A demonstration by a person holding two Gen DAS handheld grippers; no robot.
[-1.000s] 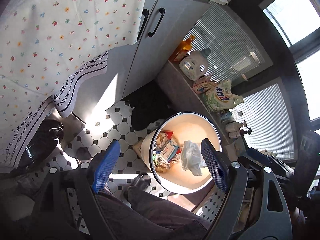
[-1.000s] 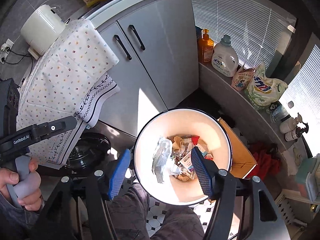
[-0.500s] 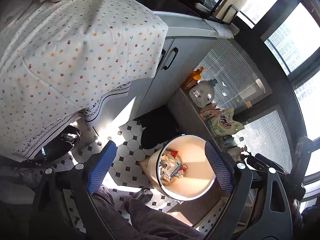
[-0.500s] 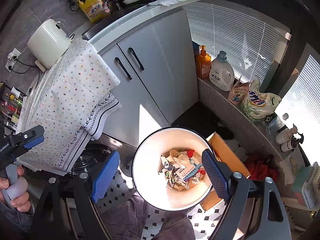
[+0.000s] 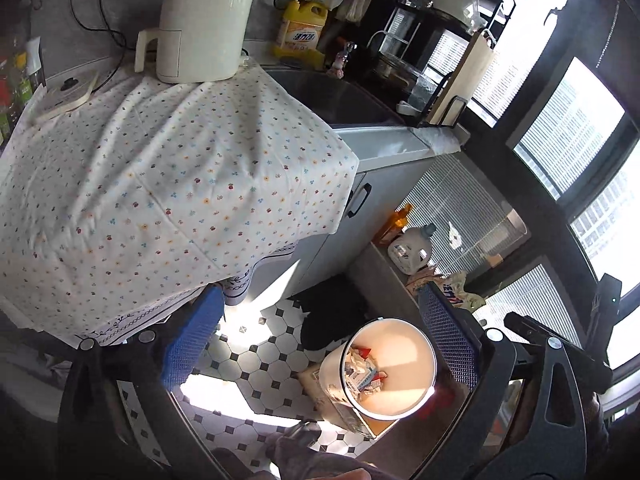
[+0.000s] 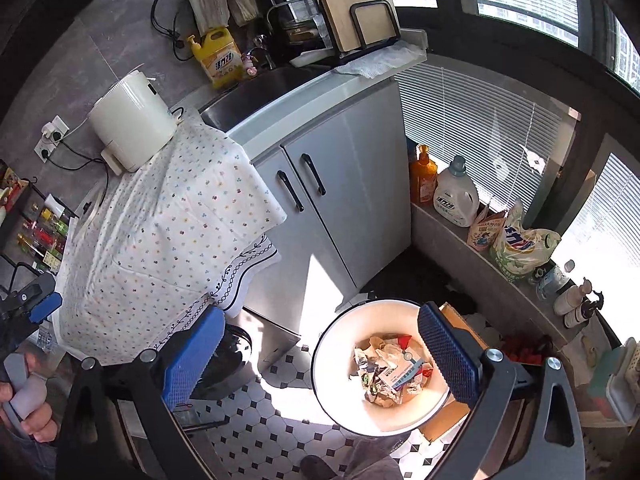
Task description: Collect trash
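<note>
While the left gripper (image 5: 320,340) hangs above the tiled floor (image 5: 256,364), its jaws are opening with nothing between them. The white bin (image 6: 340,384) stands on the floor below the cabinet (image 6: 352,208), crumpled trash (image 6: 390,368) lying inside. The right gripper (image 6: 320,348) is likewise opening its jaws, empty.

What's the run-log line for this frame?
left hand-held gripper: opening, empty | right hand-held gripper: opening, empty | trash bin: on floor, holds wrappers
</note>
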